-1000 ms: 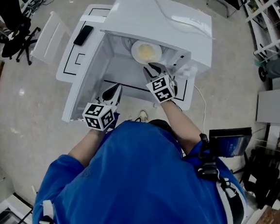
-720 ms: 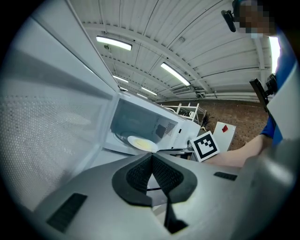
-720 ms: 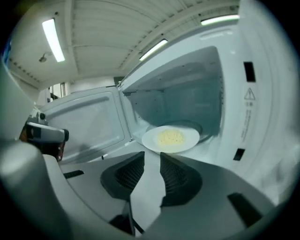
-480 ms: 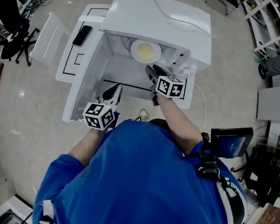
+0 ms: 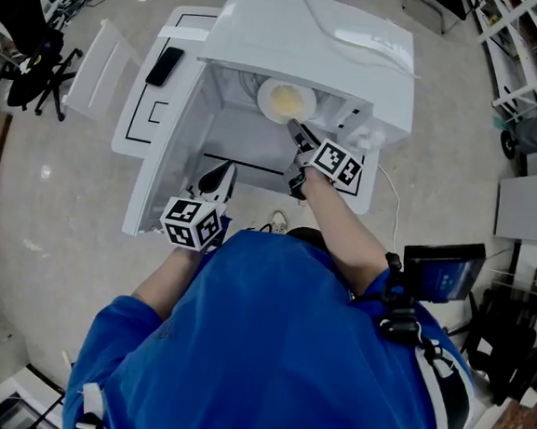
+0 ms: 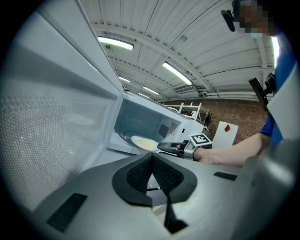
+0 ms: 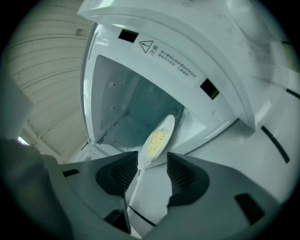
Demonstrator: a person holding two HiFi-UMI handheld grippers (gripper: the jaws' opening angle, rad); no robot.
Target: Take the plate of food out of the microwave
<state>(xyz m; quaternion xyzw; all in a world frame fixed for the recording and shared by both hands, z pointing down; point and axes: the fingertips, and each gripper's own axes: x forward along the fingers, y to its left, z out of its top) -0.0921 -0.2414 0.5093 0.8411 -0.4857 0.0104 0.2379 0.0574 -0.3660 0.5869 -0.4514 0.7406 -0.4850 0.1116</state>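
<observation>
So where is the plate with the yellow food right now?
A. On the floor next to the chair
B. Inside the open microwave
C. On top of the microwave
B: the plate with its yellow food sits inside the microwave, just past the open front, not on its top or on the floor.

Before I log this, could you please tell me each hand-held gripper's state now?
Left hand-held gripper: closed, empty.
Right hand-held gripper: open, jaws just opened wider; rim of round white plate of yellow food between them, ungripped.
</observation>
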